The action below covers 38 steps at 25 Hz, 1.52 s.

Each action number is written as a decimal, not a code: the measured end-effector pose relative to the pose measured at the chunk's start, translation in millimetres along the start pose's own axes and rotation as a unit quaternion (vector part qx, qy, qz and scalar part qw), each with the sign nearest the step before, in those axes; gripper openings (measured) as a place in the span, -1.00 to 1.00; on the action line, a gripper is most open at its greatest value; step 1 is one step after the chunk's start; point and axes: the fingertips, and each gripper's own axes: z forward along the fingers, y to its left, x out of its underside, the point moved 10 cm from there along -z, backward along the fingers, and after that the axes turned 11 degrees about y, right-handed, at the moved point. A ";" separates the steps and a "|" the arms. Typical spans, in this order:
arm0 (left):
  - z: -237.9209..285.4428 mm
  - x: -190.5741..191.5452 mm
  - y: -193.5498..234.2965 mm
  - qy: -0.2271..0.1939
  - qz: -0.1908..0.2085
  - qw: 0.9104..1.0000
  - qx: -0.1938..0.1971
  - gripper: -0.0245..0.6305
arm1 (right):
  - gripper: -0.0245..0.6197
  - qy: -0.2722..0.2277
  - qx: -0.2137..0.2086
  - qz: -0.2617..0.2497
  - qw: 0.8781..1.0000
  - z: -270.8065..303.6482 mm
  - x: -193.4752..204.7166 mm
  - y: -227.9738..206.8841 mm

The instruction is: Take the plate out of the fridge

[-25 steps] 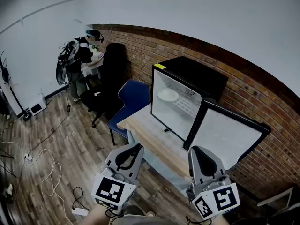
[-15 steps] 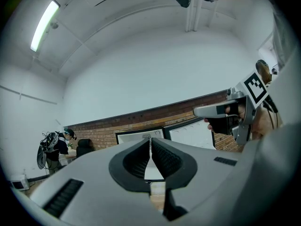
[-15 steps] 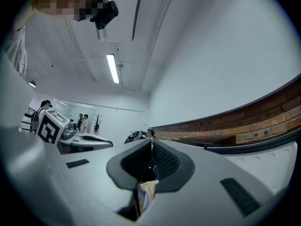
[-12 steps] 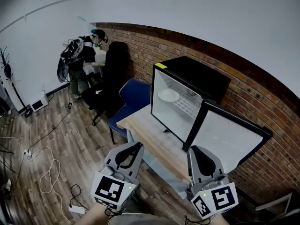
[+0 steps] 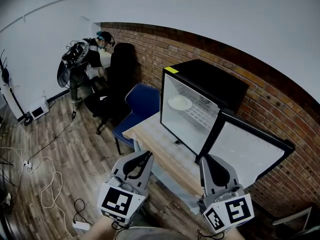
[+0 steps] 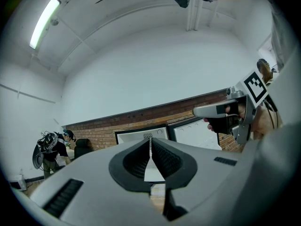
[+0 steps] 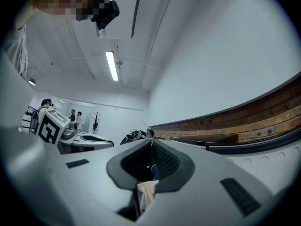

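Observation:
A black mini fridge (image 5: 200, 91) stands on a wooden table (image 5: 155, 139) with its door (image 5: 245, 149) swung open to the right. A white plate (image 5: 180, 102) lies on the wire shelf inside. My left gripper (image 5: 148, 155) is low in the head view, short of the table's near edge, jaws shut on nothing. My right gripper (image 5: 206, 159) hovers beside it, near the door's lower corner, also shut and empty. In the left gripper view the shut jaws (image 6: 150, 142) point toward the fridge (image 6: 141, 135). The right gripper's jaws (image 7: 151, 145) meet at the tips.
A blue chair (image 5: 140, 101) stands against the table's left end, with a black office chair (image 5: 117, 74) behind it. A person (image 5: 87, 59) stands at a desk in the far corner. Cables (image 5: 50, 184) trail over the wooden floor. A brick wall (image 5: 280, 104) runs behind the fridge.
Both grippers stay nearly in place, still shut. The head view has shifted slightly, and the person in the far corner has moved a little.

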 end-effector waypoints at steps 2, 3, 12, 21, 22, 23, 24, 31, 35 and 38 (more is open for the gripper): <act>7.9 1.9 6.3 0.000 0.001 1.000 0.001 -0.85 | -0.82 0.002 0.003 0.002 1.000 8.6 1.4 -2.8; 11.9 2.6 9.7 0.002 -0.001 1.000 0.002 -0.85 | -0.82 0.003 0.004 0.002 1.000 13.3 1.9 -3.8; 58.4 12.6 50.8 0.007 -0.005 1.000 0.017 -0.85 | -0.82 0.016 0.023 0.001 1.000 67.2 5.1 -15.8; 112.2 10.1 110.6 0.010 -0.004 0.999 0.043 -0.85 | -0.82 0.033 0.046 0.005 0.998 137.5 -3.3 -24.9; 117.2 9.2 117.3 0.010 -0.005 0.999 0.048 -0.85 | -0.82 0.035 0.049 0.005 0.998 145.0 -5.0 -25.0; 121.5 8.4 123.9 0.011 -0.007 0.999 0.053 -0.85 | -0.82 0.037 0.053 0.006 0.998 152.1 -6.8 -24.7; 125.9 7.8 130.5 0.013 -0.011 0.998 0.058 -0.85 | -0.82 0.039 0.057 0.007 0.998 159.1 -8.7 -24.3; 179.7 6.4 179.9 0.018 -0.005 0.996 0.092 -0.85 | -0.82 0.050 0.081 0.013 0.995 218.8 -14.7 -34.9; 206.2 4.9 202.8 0.021 -0.008 0.993 0.113 -0.85 | -0.82 0.054 0.102 0.018 0.993 244.8 -16.1 -39.9; 225.1 4.6 218.0 0.014 0.001 0.992 0.127 -0.85 | -0.82 0.057 0.118 0.019 0.991 260.4 -18.0 -44.4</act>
